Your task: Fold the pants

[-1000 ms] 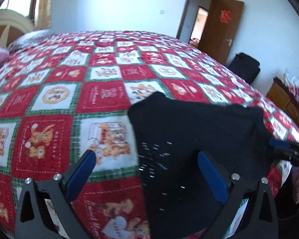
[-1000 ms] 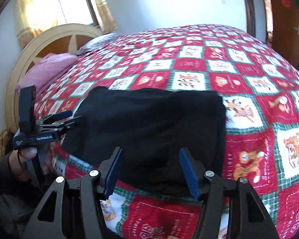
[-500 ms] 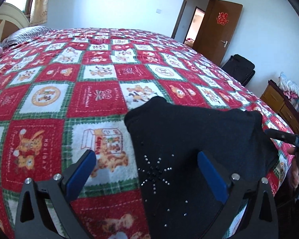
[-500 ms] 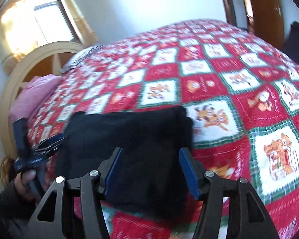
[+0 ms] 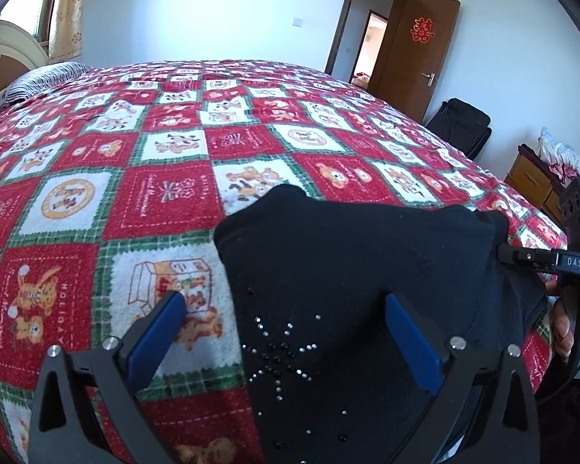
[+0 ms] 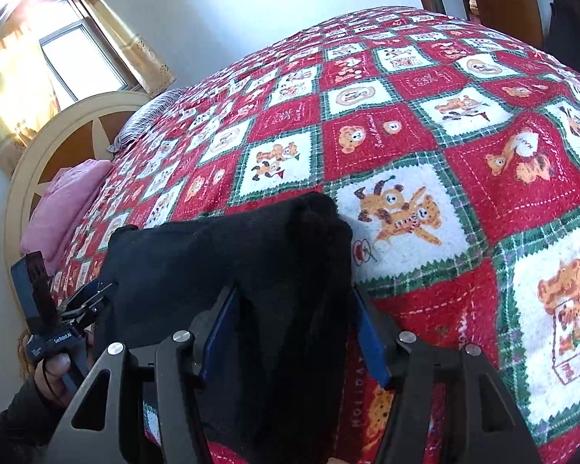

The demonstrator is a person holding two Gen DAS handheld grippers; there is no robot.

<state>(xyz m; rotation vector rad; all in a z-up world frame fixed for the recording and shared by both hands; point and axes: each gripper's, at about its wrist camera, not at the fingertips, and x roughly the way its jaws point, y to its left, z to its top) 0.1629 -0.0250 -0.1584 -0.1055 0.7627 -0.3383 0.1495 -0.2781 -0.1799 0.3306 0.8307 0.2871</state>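
Black pants (image 5: 348, 270), both fingers (image 5: 154, 332) spread wide

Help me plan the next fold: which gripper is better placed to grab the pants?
Right, probably. The right gripper has its open fingers straddling a bunched end of the black pants, so closing would grip it. The left gripper is open, one finger over the quilt, one over flat fabric.

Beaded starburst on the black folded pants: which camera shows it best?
Left wrist view: the beaded starburst on the black folded pants sits unobstructed between the open fingers. Right wrist view shows only plain black fabric, no beads.
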